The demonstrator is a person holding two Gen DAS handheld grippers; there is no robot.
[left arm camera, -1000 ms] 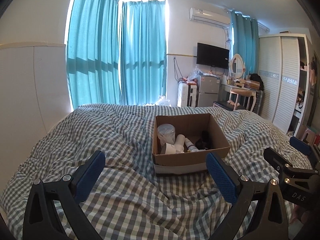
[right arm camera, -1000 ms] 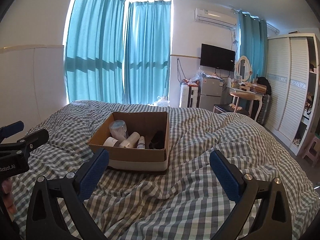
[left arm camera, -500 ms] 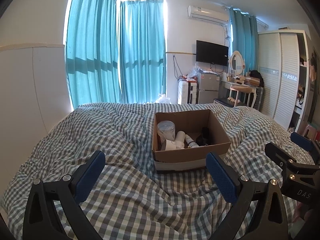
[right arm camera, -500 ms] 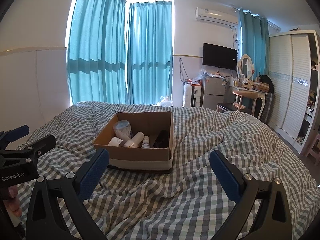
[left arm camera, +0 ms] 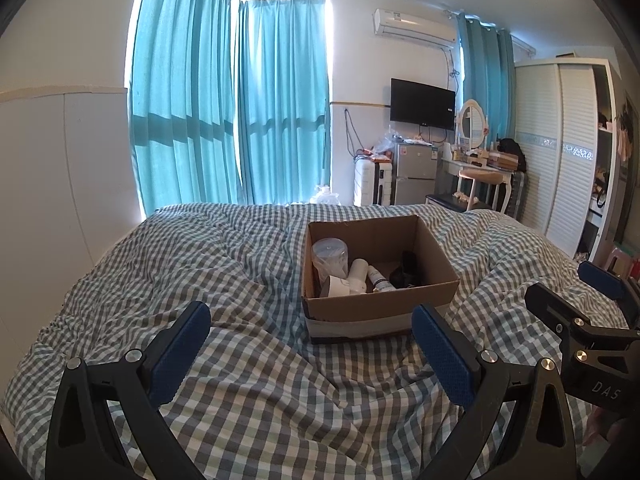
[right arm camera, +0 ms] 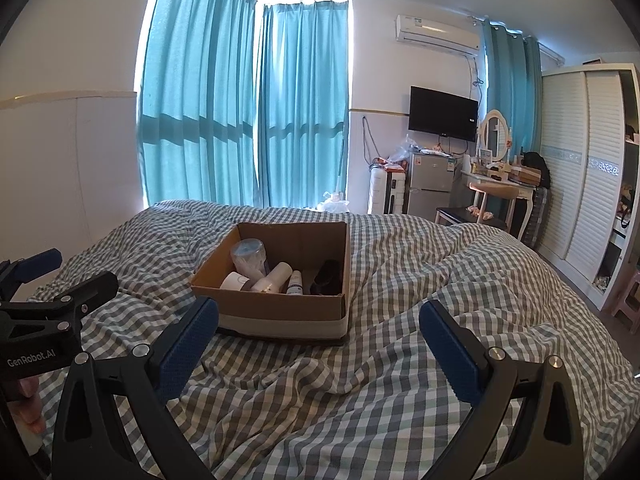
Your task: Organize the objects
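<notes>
An open cardboard box [left arm camera: 380, 308] [right arm camera: 280, 312] sits on the checked bedspread [left arm camera: 240, 280] [right arm camera: 440, 280]. Inside it are a clear round tub [left arm camera: 329, 256] [right arm camera: 249, 255], white bottles lying down [left arm camera: 356, 276] [right arm camera: 276, 276], a small labelled bottle [left arm camera: 379, 280] [right arm camera: 295, 283] and a dark object [left arm camera: 406, 272] [right arm camera: 328, 276]. My left gripper [left arm camera: 310, 344] is open and empty, in front of the box. My right gripper [right arm camera: 318, 340] is open and empty, in front of the box's right corner. Each gripper shows at the edge of the other's view [left arm camera: 592, 320] [right arm camera: 44, 300].
Teal curtains [left arm camera: 232, 120] cover the windows beyond the bed. A small fridge [left arm camera: 414, 172], a suitcase, a dressing table with mirror [left arm camera: 476, 160] and a white wardrobe [left arm camera: 560, 152] stand at the back right. A white wall panel [left arm camera: 60, 180] runs along the left.
Both grippers have pulled back and risen slightly; the box sits a little lower and farther in both views. Nothing was grasped or let go.
</notes>
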